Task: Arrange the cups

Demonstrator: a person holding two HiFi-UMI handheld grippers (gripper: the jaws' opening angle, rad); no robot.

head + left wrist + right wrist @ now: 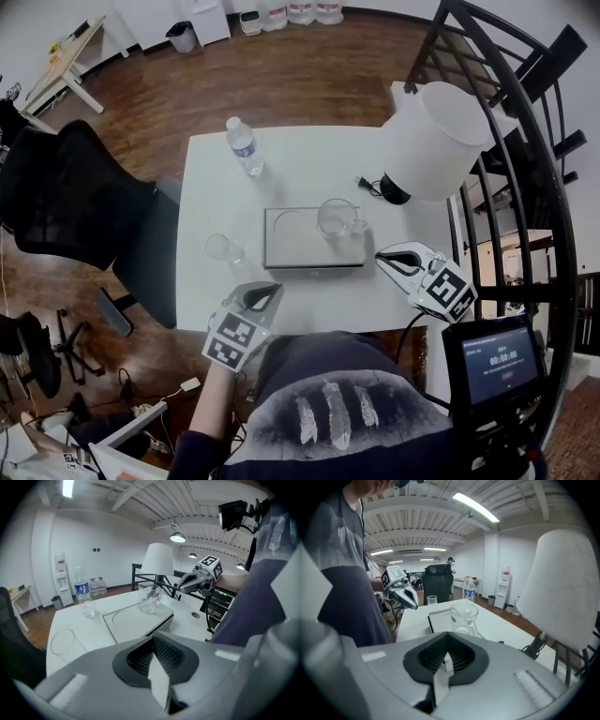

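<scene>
A clear glass mug (pixel 336 217) stands on the right part of a flat grey tray (pixel 300 253) in the middle of the white table (pixel 216 187). Left of the tray, a clear glass tumbler (pixel 221 247) stands on the table. My left gripper (pixel 265 297) hovers at the table's near edge, shut and empty, a short way from the tumbler (pixel 63 641). My right gripper (pixel 394 258) is just right of the tray's near right corner, shut with nothing in it. From the right gripper view the mug (pixel 464 618) stands apart, just beyond the closed jaws.
A water bottle (pixel 244 146) stands at the table's far left. A white lamp (pixel 433 141) with its cord stands at the far right. A black office chair (pixel 84 202) is left of the table and a black railing (pixel 525 141) on the right.
</scene>
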